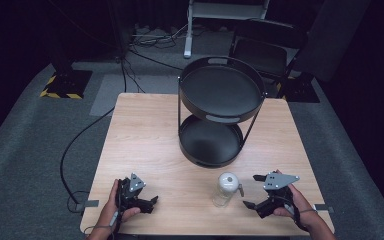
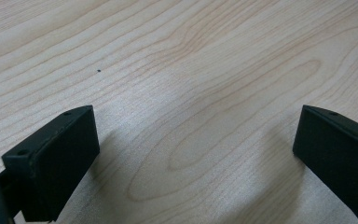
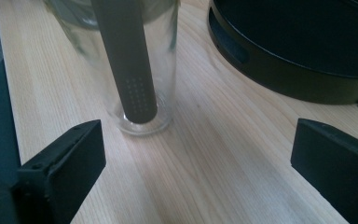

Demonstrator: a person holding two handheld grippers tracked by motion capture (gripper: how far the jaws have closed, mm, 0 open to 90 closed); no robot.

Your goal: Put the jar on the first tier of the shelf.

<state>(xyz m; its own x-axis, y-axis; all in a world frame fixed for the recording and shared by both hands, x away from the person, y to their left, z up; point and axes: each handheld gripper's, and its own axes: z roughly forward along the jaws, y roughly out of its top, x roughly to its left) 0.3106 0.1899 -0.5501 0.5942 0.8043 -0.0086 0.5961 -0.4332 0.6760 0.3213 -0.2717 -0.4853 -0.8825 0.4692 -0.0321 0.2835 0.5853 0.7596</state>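
High view: one glass bottle (image 1: 225, 190), two grippers, one two-tier rack (image 1: 220, 112).

Clear glass bottle (image 1: 225, 190), white cap, dark inner tube; upright on table's near edge, just before black tiered tray (image 1: 215, 112).

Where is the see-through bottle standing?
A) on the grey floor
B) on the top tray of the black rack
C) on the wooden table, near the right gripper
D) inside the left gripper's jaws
C: the clear bottle stands upright on the wooden table, just beside the right gripper, in front of the black two-tier rack.
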